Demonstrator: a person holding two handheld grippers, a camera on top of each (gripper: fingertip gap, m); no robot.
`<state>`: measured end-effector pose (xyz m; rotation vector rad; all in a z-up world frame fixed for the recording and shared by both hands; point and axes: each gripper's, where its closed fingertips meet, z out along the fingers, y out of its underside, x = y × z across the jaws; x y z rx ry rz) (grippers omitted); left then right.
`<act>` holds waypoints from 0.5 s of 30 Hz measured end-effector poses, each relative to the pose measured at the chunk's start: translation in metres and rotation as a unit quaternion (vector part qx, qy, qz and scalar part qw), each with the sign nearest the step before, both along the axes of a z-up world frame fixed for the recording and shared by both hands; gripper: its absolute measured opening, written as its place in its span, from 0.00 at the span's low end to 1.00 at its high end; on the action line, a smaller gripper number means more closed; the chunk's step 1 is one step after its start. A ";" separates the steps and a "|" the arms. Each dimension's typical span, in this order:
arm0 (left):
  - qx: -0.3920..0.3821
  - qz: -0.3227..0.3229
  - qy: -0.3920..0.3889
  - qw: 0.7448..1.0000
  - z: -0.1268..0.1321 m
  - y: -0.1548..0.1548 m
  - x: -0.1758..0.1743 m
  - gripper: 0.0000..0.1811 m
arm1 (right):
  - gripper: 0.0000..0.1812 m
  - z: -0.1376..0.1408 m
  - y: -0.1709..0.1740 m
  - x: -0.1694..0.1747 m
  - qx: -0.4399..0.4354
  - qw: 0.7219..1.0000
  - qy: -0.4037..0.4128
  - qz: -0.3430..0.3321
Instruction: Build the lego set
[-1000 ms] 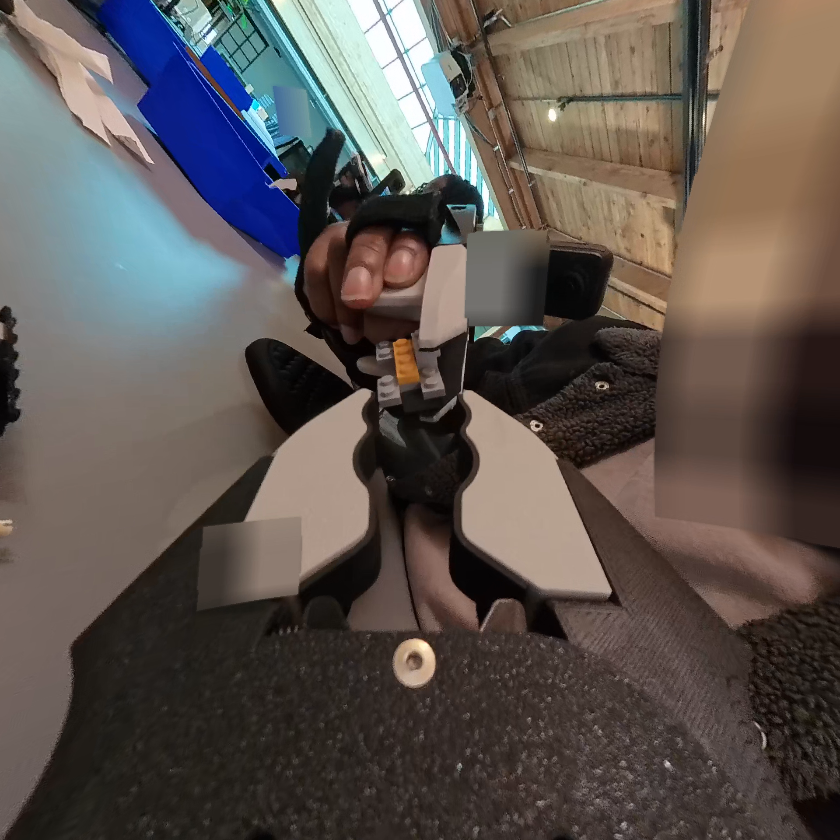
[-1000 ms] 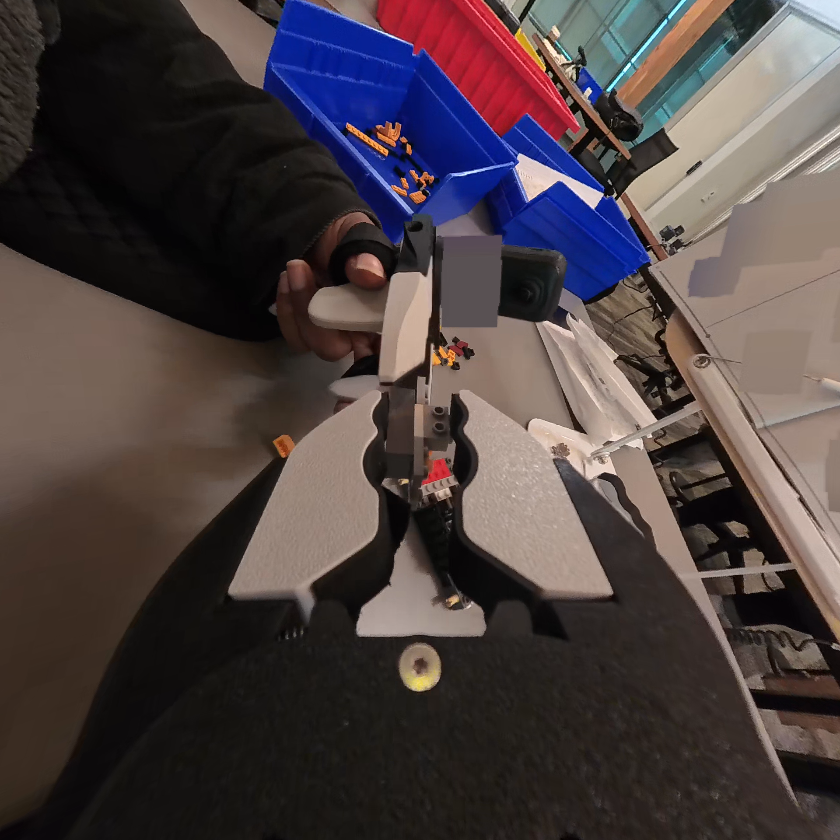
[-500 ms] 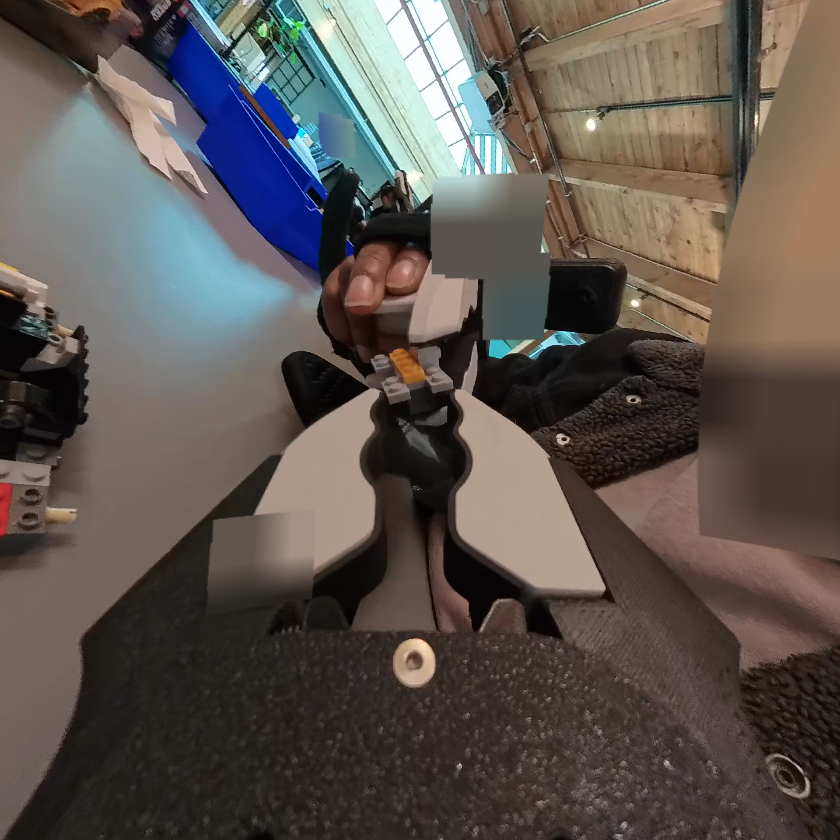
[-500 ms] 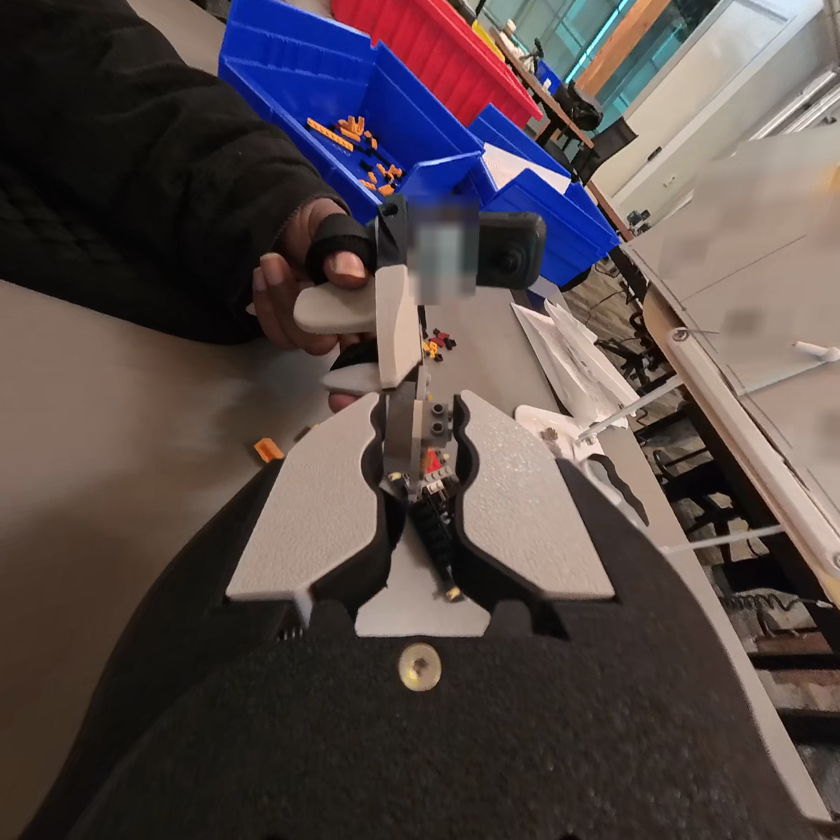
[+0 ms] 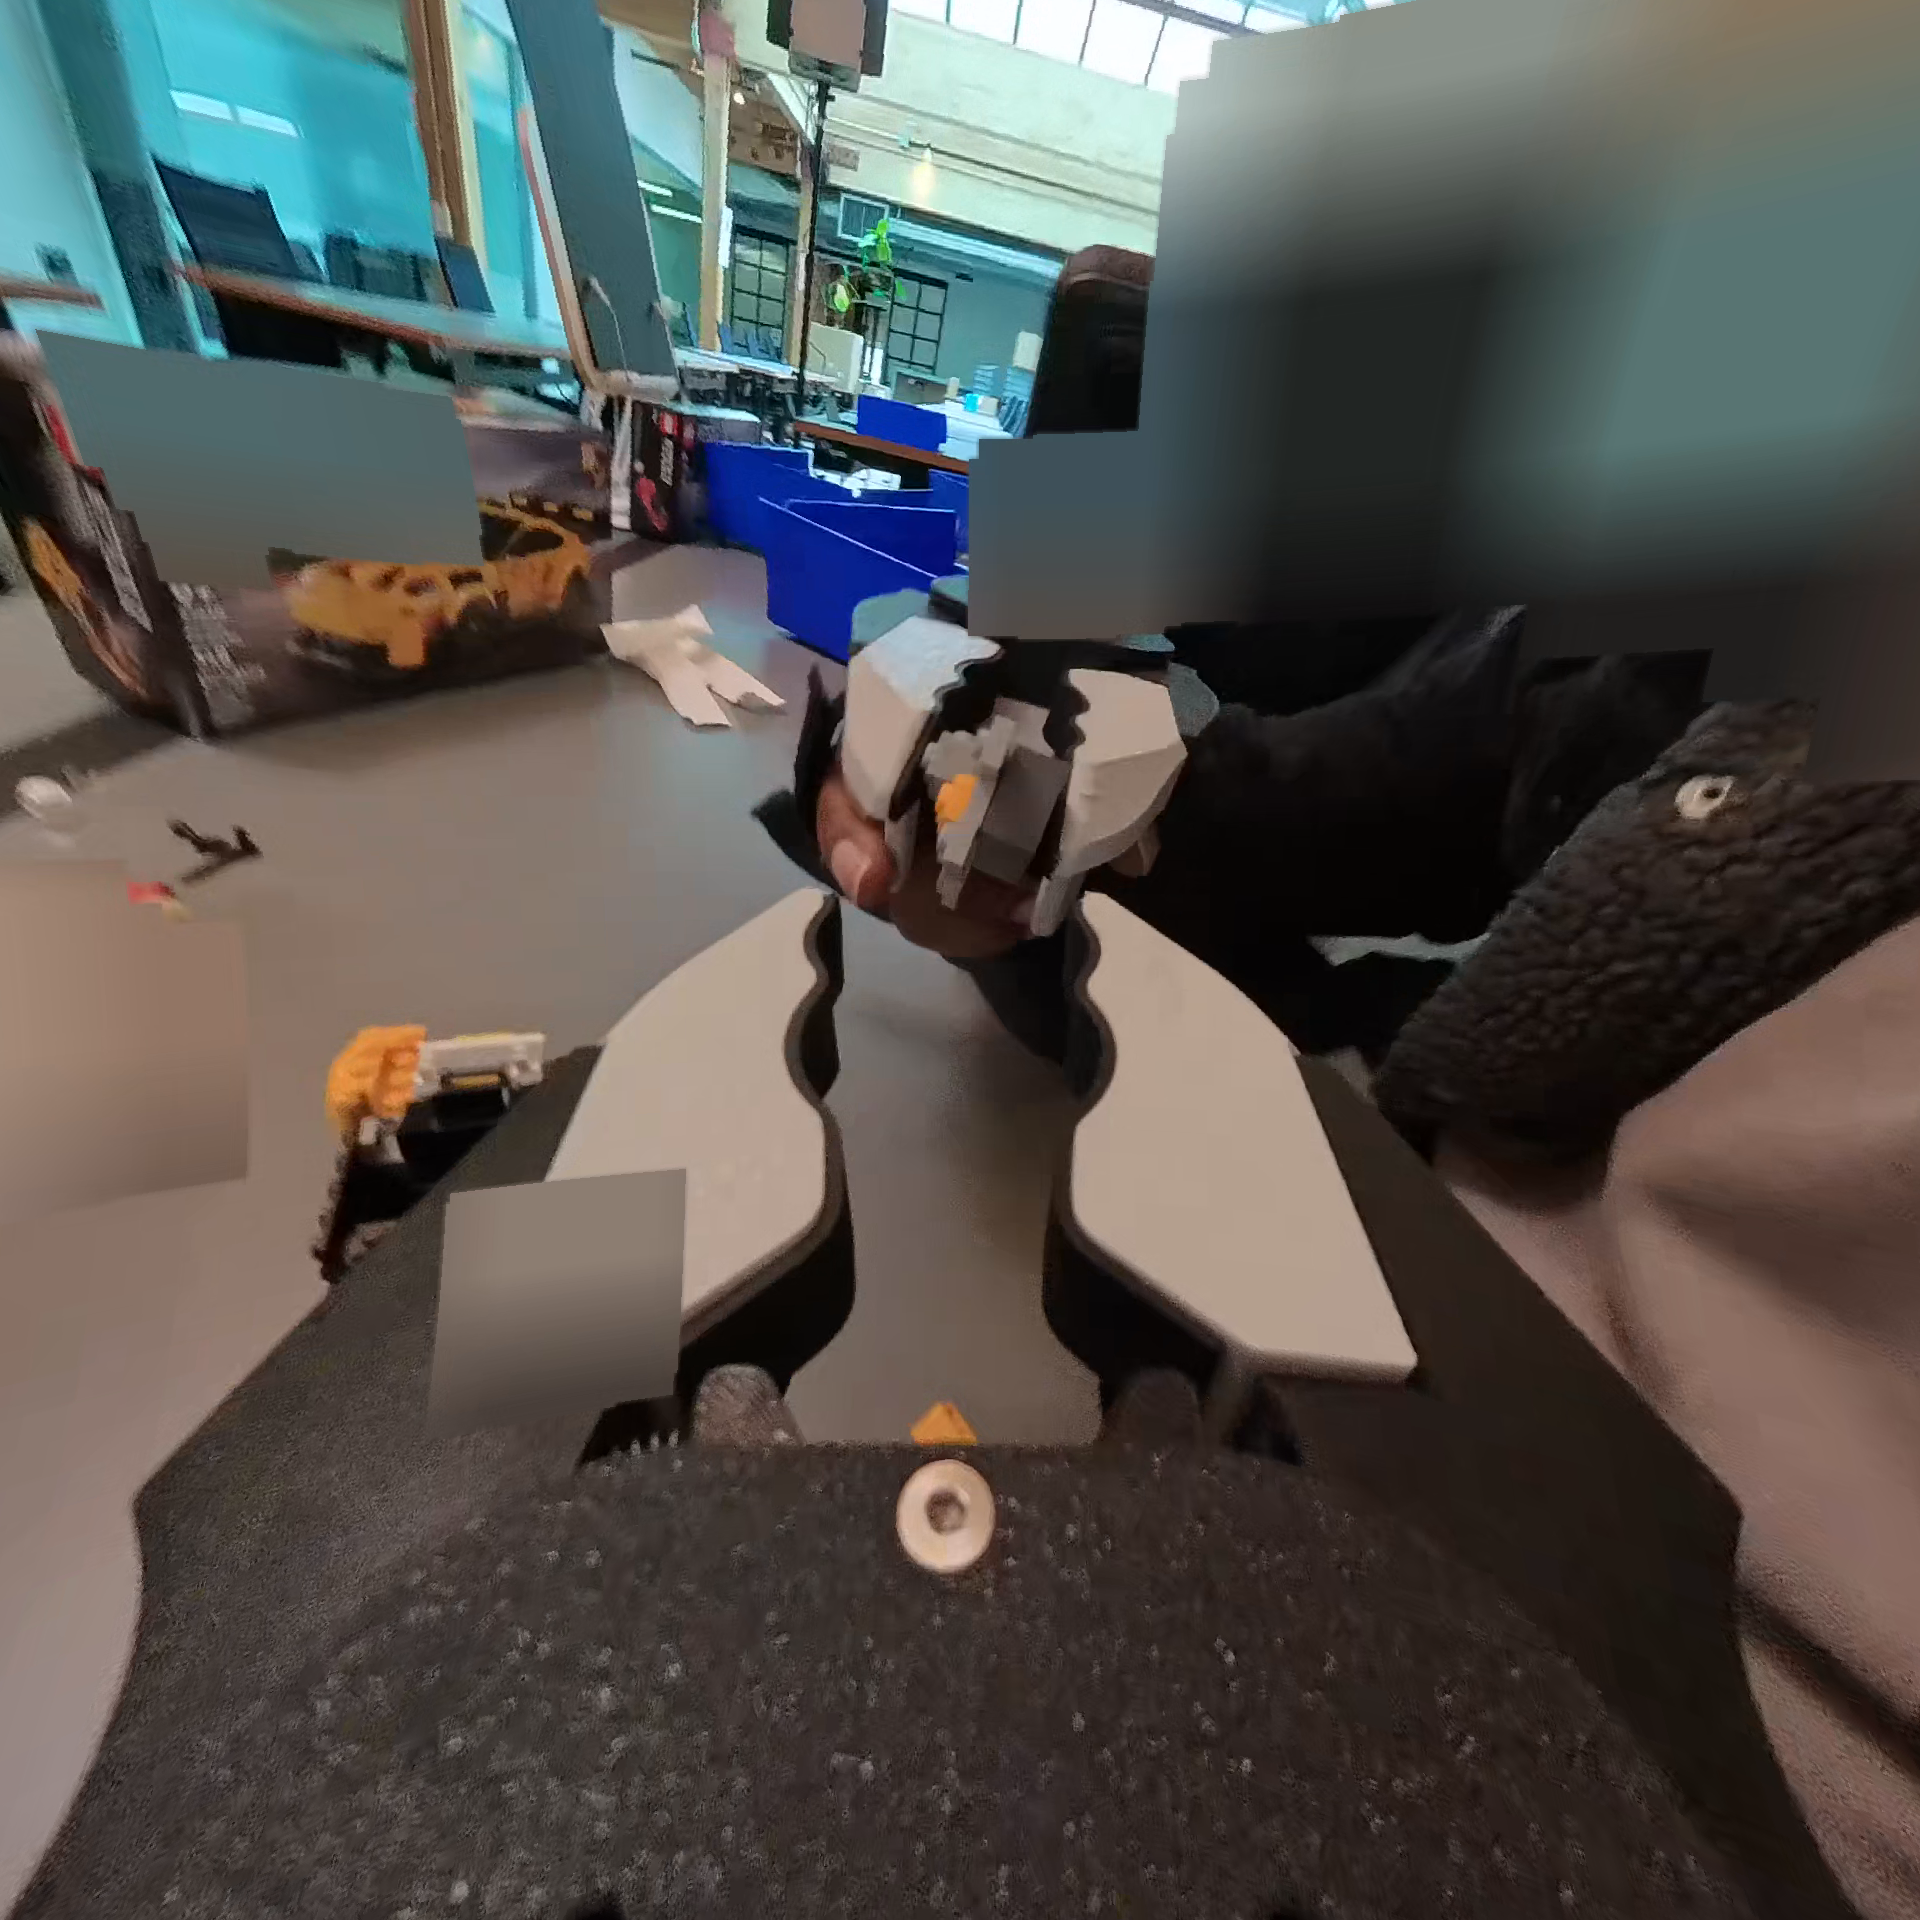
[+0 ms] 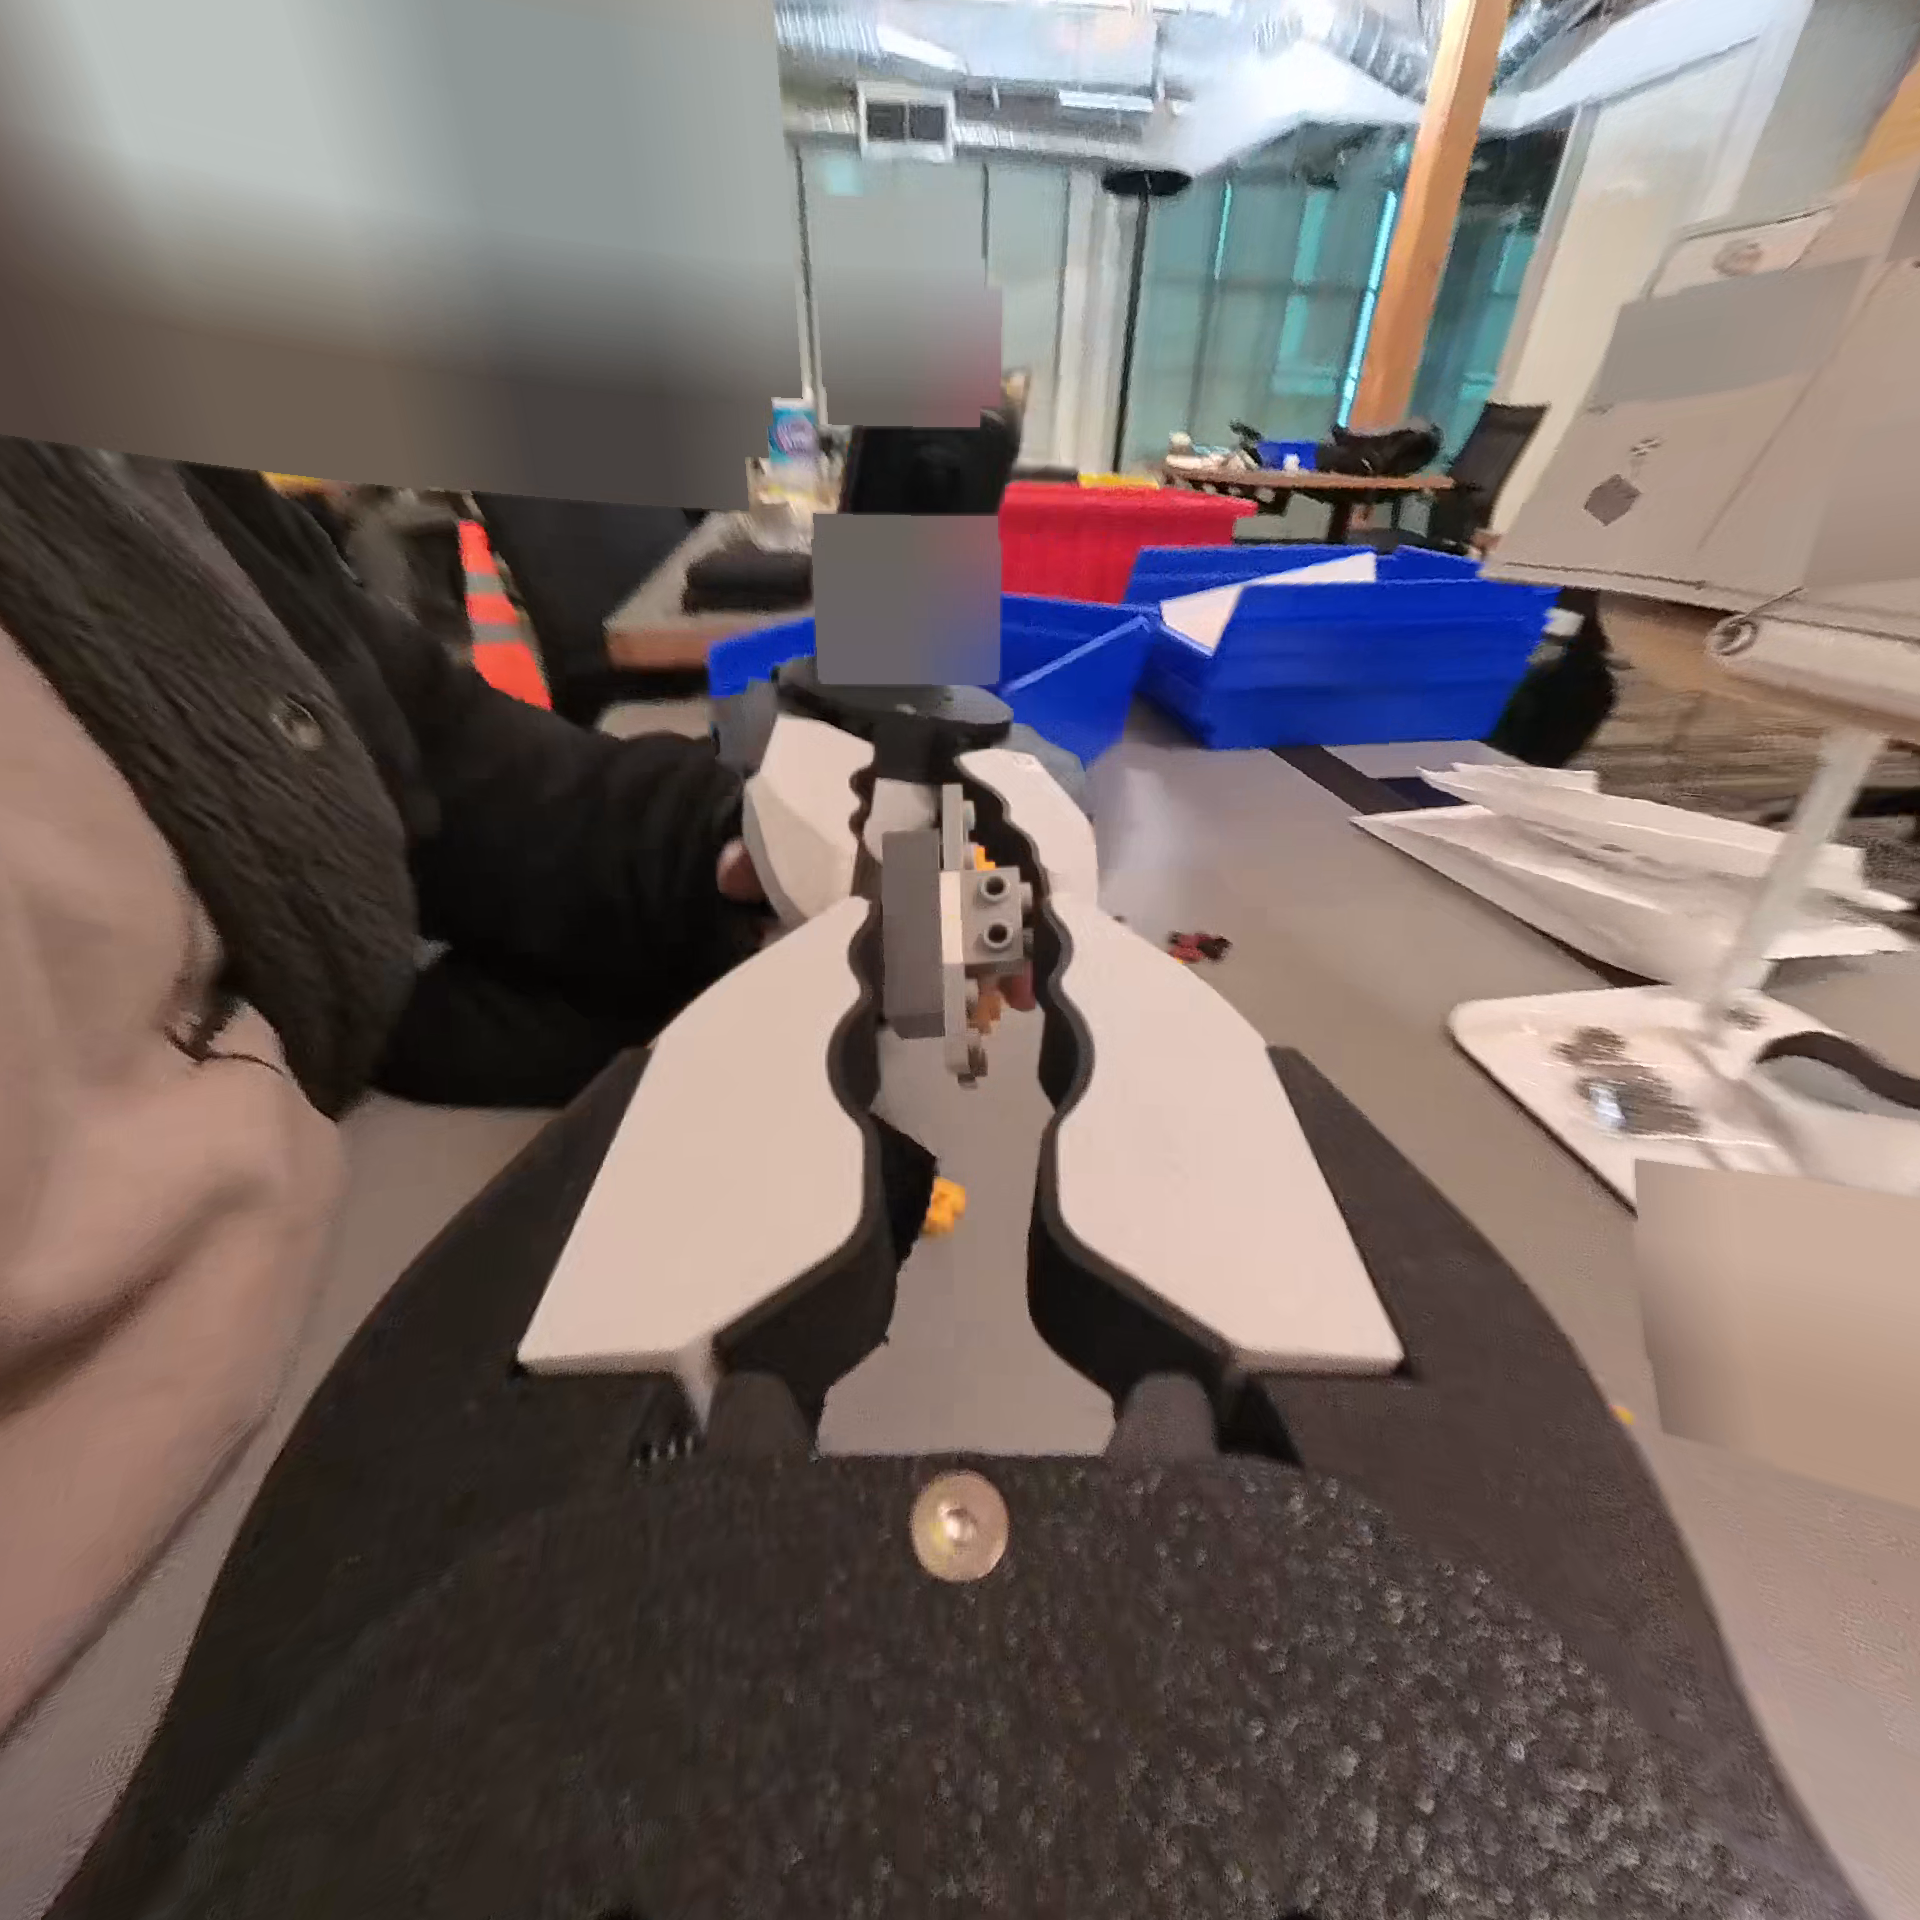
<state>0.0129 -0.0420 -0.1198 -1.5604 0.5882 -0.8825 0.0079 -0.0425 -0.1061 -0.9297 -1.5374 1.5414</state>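
The left hand-held gripper stands open and empty. Facing it, the right hand-held gripper is clamped on something small, a hand behind it.

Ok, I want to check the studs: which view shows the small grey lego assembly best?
The right wrist view: the grey lego assembly sits close and sharp between the right tongs, side studs visible. The left wrist view shows it farther off and blurred, with an orange piece, beyond the open left tongs.
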 end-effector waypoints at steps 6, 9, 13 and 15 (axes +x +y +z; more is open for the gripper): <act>0.078 0.011 0.053 0.996 0.009 -0.010 0.007 0.03 | 0.15 0.002 -0.013 0.002 -0.024 0.998 0.025 0.044; 0.097 0.003 0.064 0.993 0.010 -0.014 0.008 0.02 | 0.15 -0.002 -0.018 0.004 0.005 0.998 0.029 0.050; 0.120 0.007 0.079 0.990 0.012 -0.016 0.010 0.07 | 0.15 -0.001 -0.018 0.006 0.010 0.998 0.033 0.052; 0.130 0.005 0.069 0.989 0.016 -0.018 0.010 0.11 | 0.15 0.000 -0.019 0.007 0.004 0.998 0.037 0.058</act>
